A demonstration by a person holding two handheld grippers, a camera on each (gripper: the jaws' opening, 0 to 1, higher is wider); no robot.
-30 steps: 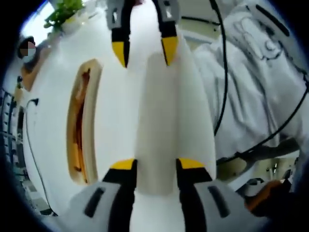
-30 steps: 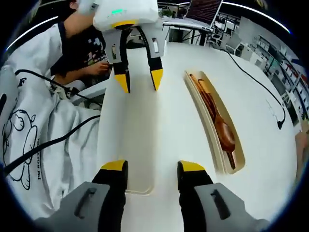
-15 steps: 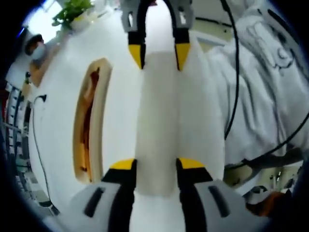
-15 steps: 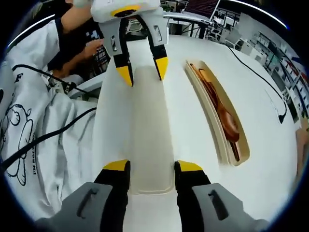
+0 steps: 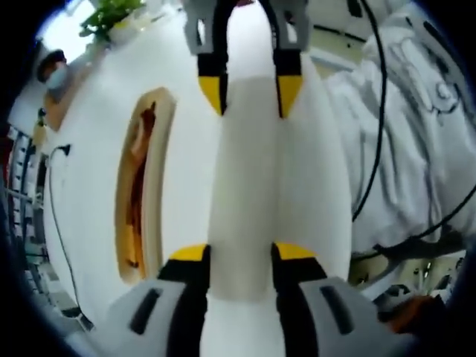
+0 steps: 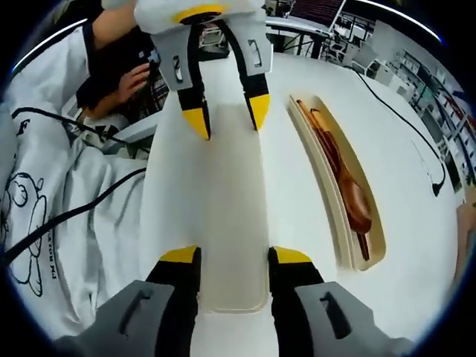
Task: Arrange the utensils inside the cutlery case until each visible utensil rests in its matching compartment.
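Observation:
A long white lid (image 5: 242, 193) of the cutlery case lies lengthwise on the table, and each gripper has one end of it. My left gripper (image 5: 242, 253) is shut across the near end in the left gripper view. Facing it at the far end is my right gripper (image 5: 249, 93). In the right gripper view my right gripper (image 6: 234, 256) clasps the lid (image 6: 227, 208), with the left gripper (image 6: 228, 119) opposite. Beside the lid sits the beige case base (image 6: 338, 223), holding a wooden spoon (image 6: 357, 204) and other wooden utensils. The left gripper view shows the same base (image 5: 152, 186).
The white table (image 6: 416, 149) spreads beyond the case, a black cable (image 6: 401, 126) running across it. A person's white garment with black cables (image 6: 44, 201) hangs along the table's edge. A hand (image 6: 134, 78) works at the far side. A green plant (image 5: 111, 15) stands far off.
The right gripper has slid onto its end of the lid, which now sits between its jaws; the jaws drew slightly closer. The left gripper has kept its hold.

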